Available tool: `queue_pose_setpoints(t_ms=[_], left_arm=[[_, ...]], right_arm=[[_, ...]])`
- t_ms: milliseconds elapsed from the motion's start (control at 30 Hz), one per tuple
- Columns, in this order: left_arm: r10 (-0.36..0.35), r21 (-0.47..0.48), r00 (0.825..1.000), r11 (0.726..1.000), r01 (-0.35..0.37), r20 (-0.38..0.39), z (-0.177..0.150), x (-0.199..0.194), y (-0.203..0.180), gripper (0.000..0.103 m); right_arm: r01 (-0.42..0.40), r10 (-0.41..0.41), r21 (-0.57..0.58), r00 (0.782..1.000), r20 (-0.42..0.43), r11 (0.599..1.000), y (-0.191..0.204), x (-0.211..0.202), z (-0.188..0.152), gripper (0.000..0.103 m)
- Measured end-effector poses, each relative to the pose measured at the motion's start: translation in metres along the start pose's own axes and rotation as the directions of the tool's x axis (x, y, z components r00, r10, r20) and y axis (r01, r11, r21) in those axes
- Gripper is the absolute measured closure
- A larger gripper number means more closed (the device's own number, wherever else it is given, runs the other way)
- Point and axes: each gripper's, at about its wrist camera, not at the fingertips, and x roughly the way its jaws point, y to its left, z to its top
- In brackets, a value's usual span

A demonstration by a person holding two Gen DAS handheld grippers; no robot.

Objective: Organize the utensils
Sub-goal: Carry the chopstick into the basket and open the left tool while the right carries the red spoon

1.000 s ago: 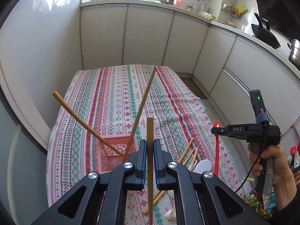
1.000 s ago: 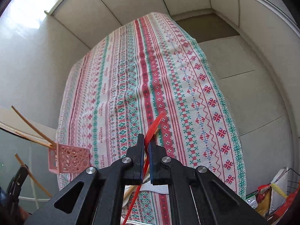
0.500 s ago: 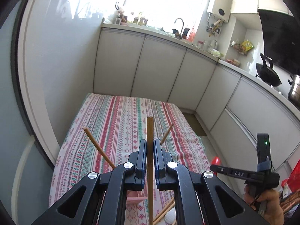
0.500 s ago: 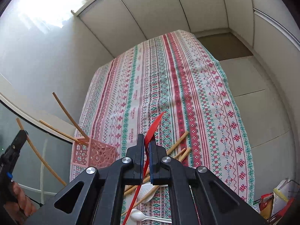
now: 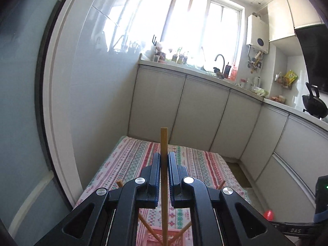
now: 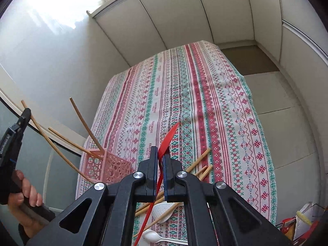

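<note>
A bright window (image 5: pixel 202 28) lights glossy pale walls (image 5: pixel 86 94), grey cabinets (image 5: pixel 182 110), a tap (image 5: pixel 220 58) and a beige floor (image 6: pixel 287 135).

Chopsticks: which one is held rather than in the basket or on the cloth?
The chopstick clamped upright between the left gripper fingers; two lean in the pink basket, others lie loose.

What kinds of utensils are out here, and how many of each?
wooden chopsticks: at least 6 (2 in the pink perforated plastic basket, 1 in the left tool, 3 or more loose, partly hidden behind the right tool)
red plastic spoon: 1, in the right tool
white plastic spoons: 2, one a broad scoop
Total: at least 9 utensils
</note>
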Motion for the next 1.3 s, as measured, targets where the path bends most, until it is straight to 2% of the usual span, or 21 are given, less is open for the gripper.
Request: queue_pose_setpoints(t_ms=[133,200,300,400,467,600,767,1000,1167,1300], left_arm=[[-0.018,-0.03,0.999,0.999,0.016,-0.038,-0.001,0.01,0.002,0.096],[-0.036,-0.063,0.999,0.997,0.034,-0.028,0.007,0.004,0.004,0.096],[-0.011,-0.056,0.999,0.998,0.014,0.049,0.02,-0.01,0.003,0.096],[0.022,-0.052,0.991,0.999,-0.015,0.131,0.025,-0.018,0.004,0.096],[0.025,-0.05,0.985,0.999,-0.017,0.172,0.02,-0.018,0.006,0.096],[0.034,0.023,0.974,0.999,-0.04,0.222,-0.001,-0.005,-0.002,0.096],[0.009,0.079,0.988,0.997,-0.021,0.156,-0.031,0.014,-0.009,0.096],[-0.02,0.081,1.0,0.996,0.019,0.01,-0.04,0.028,-0.004,0.095],[-0.033,0.075,0.995,0.996,0.04,-0.093,-0.036,0.024,-0.002,0.081],[0.001,0.071,0.985,0.997,0.012,-0.174,-0.026,0.01,0.002,0.073]], right_arm=[[0.0,0.0,-0.005,1.0,0.0,1.0,0.0,0.0,-0.001,0.099],[-0.003,0.003,-0.006,1.0,0.001,1.0,0.0,0.0,0.0,0.099],[-0.005,0.005,-0.008,1.0,0.004,1.0,0.0,-0.001,0.0,0.099],[-0.005,0.005,-0.007,1.0,0.003,1.0,0.0,-0.002,0.0,0.099],[-0.005,0.005,-0.006,1.0,0.005,1.0,0.0,-0.002,0.0,0.099],[-0.009,0.009,-0.01,1.0,0.012,1.0,0.001,-0.002,0.0,0.099],[-0.005,0.005,-0.012,1.0,0.019,1.0,0.0,-0.001,0.0,0.099],[-0.021,0.022,-0.019,0.997,0.075,1.0,0.007,-0.007,0.002,0.099],[-0.041,0.049,-0.055,0.988,0.15,0.998,0.029,-0.016,0.006,0.099],[-0.035,0.057,-0.096,0.97,0.238,0.995,0.06,-0.021,0.011,0.099]])
